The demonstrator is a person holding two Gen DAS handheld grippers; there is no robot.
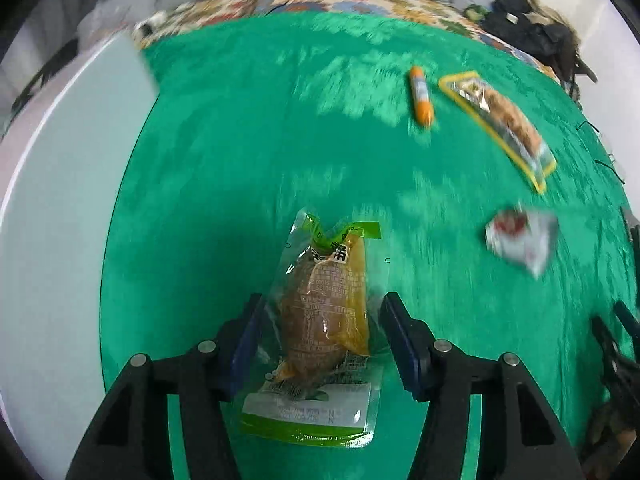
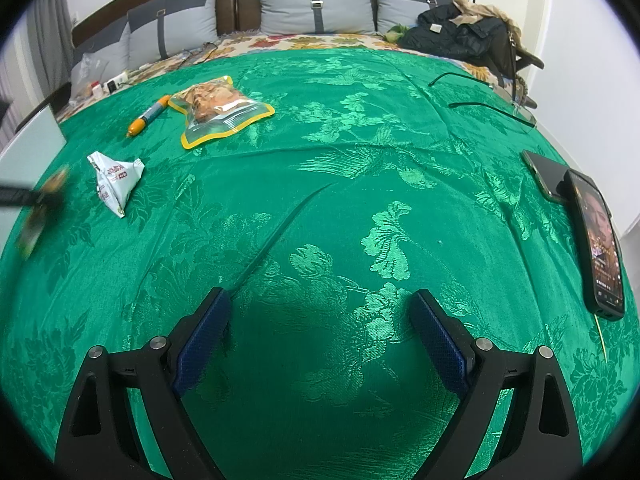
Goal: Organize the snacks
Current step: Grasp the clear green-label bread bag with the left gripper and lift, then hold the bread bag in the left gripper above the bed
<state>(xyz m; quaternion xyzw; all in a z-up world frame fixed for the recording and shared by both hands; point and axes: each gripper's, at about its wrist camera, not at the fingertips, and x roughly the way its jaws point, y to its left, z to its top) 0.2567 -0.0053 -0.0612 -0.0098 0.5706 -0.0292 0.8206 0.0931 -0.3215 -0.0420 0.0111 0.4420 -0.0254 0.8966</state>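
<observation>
A clear green-trimmed snack pouch with a brown piece inside sits between the fingers of my left gripper. The jaws stand wide; the left pad touches the pouch edge, and whether it is held I cannot tell. In the right wrist view the same pouch hangs blurred at the far left. An orange sausage stick, a yellow-edged snack bag and a white-red packet lie on the green bedspread. My right gripper is open and empty over the bedspread.
A white box stands at the bed's left edge. Two phones lie at the right. Glasses and a dark jacket lie at the far right, pillows at the headboard.
</observation>
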